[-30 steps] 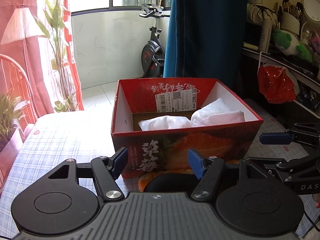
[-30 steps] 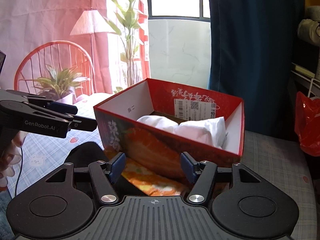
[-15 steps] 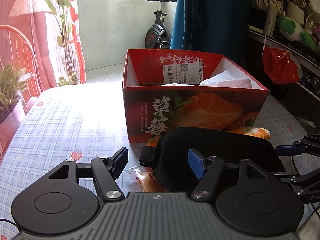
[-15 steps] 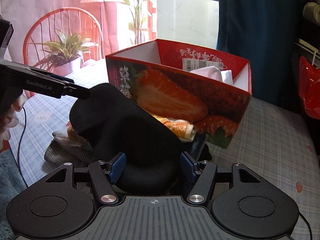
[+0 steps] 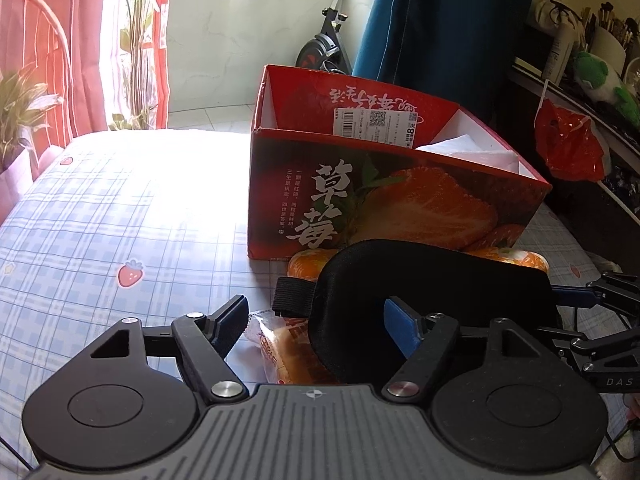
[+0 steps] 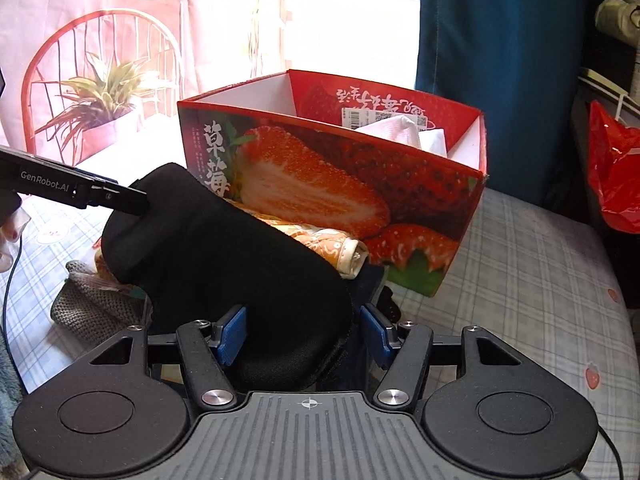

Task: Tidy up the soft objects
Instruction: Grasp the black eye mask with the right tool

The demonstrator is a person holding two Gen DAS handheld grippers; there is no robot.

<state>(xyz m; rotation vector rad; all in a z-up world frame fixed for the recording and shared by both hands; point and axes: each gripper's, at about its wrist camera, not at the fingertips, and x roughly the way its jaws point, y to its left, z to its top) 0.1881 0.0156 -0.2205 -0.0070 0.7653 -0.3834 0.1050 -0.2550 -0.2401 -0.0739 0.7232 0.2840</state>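
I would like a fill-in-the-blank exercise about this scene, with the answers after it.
1. The fruit pictured on the red box is a ____.
2. The eye mask lying in front of the box is ____ in colour.
3. The cloths inside the box are ____.
4. The knitted cloth beside the mask is ____.

Answers: strawberry; black; white; grey

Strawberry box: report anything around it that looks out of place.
The black eye mask sits outside the strawberry box, draped over a heap of soft items against its front wall, while white cloth is already inside. Nothing looks spilled or damaged.
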